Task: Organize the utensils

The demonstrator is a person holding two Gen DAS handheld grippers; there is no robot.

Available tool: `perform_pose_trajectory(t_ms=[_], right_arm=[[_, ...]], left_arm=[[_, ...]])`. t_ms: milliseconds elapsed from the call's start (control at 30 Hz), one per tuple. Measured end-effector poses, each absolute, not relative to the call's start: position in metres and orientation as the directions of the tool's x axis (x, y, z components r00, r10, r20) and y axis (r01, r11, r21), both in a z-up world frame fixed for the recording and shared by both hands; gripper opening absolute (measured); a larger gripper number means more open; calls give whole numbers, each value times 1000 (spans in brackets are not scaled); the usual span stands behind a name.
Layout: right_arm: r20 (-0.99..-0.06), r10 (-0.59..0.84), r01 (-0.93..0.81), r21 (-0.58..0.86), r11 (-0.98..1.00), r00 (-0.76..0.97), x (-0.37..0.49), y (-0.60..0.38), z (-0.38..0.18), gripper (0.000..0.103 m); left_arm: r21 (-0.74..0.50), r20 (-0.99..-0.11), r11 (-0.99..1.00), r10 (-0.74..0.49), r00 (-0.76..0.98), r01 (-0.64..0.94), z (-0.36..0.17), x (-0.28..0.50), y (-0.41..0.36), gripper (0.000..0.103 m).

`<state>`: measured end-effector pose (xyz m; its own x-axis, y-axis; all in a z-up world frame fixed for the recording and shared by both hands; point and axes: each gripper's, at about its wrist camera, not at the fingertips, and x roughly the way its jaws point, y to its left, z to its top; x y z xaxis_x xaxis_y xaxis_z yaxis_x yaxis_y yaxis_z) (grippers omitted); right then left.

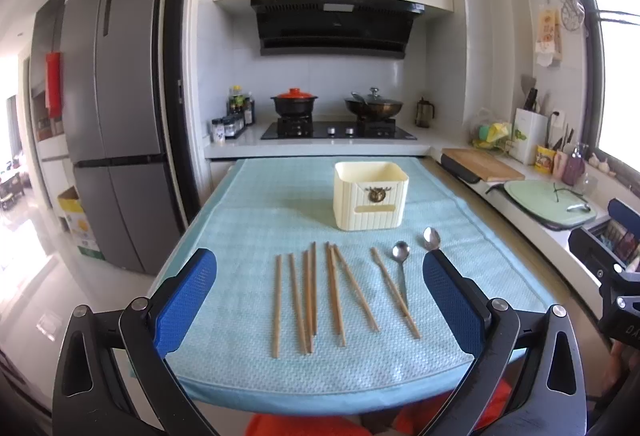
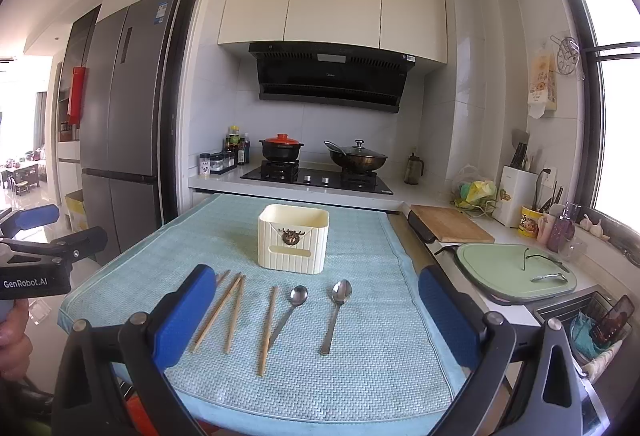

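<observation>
**Utensils laid out, both grippers empty**

The left gripper [image 1: 320, 300] and right gripper [image 2: 318, 310] hover spread wide, grasping nothing. Wooden chopsticks [image 1: 308, 300] and two spoons [image 2: 336, 312] lie on the blue mat [image 1: 248, 220], just in front of the cream holder [image 1: 370, 196].

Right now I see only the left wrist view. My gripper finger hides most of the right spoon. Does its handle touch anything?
Observer: No. The right spoon lies alone on the cloth, handle toward you, clearly apart from the other spoon.
Operator: I see only the body of the right gripper. Is it open?
Observer: Yes. The right gripper is wide open, with nothing between its fingers.
</observation>
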<state>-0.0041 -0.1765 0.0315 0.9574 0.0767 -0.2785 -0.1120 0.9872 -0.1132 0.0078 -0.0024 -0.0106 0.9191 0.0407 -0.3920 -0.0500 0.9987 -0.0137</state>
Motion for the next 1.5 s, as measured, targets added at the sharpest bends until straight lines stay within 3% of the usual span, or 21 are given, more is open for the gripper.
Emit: perform_pose_trajectory(t_ms=[1500], right_arm=[[-288, 71, -102, -94, 990, 955, -2, -184, 31, 103]], left_arm=[[-6, -402, 999, 34, 915, -40, -16, 7, -5, 103]])
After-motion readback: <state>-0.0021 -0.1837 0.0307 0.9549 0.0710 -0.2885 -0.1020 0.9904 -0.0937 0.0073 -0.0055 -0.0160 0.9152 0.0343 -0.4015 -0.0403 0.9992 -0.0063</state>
